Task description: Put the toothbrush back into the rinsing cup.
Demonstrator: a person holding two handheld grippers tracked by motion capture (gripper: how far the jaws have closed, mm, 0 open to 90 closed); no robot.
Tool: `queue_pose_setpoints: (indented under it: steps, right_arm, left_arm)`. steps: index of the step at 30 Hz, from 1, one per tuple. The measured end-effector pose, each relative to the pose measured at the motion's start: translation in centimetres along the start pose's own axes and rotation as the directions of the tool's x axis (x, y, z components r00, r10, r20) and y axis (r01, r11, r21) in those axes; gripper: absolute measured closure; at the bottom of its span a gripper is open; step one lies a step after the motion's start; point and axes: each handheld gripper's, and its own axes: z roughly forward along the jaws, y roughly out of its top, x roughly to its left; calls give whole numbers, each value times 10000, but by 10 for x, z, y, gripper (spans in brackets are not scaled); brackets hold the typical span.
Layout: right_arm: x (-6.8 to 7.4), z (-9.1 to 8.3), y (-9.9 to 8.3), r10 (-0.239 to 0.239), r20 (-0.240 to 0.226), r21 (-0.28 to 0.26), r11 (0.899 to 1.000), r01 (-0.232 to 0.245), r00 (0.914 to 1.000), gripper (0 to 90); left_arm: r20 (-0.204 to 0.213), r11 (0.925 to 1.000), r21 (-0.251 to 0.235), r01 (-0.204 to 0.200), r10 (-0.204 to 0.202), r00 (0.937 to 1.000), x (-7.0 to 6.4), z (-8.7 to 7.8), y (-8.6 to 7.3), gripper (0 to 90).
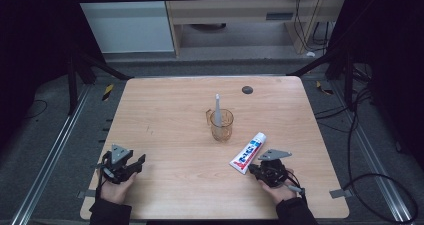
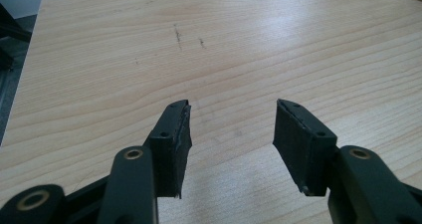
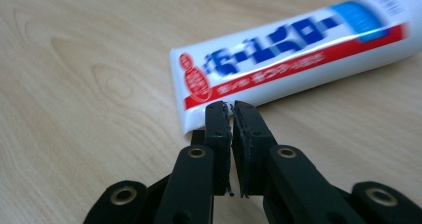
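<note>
The right gripper has its jaws pressed together with nothing between them, tips just short of the flat crimped end of the toothpaste tube. The left gripper stands wide open over bare wood, holding nothing, near the tabletop's front left corner. The tube lies flat toward the front right, slanting from the right gripper up toward the cup at the middle of the tabletop, where a toothbrush stands upright. With the jaws closed, pushing forward would probably just shove the tube along. A hard shove could slide it into the cup and tip it.
</note>
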Motion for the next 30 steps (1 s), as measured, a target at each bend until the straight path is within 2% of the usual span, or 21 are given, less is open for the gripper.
queue_pose_setpoints:
  steps: [6,10,14,21,30]
  right_arm:
    - [-22,-17,14,505,765,-949,9945,-432,9958,856]
    - [-35,-19,23,828,1080,-1286,9893,-687,9907,863]
    - [-46,-13,33,1075,1289,-1422,9858,-889,9858,871]
    - [-63,6,52,1397,1697,-1657,9798,-1115,9755,893]
    - [-70,24,63,1485,1786,-1739,9778,-1174,9727,900]
  left_arm:
    - [19,10000,78,-38,37,10000,-1,2,0,473]
    - [46,10000,88,-18,18,10000,-1,3,0,473]
    - [25,9999,123,-97,97,9999,-1,4,1,473]
    - [0,9999,127,-100,100,10000,0,4,1,473]
    - [-118,9999,55,-90,91,9999,1,4,1,476]
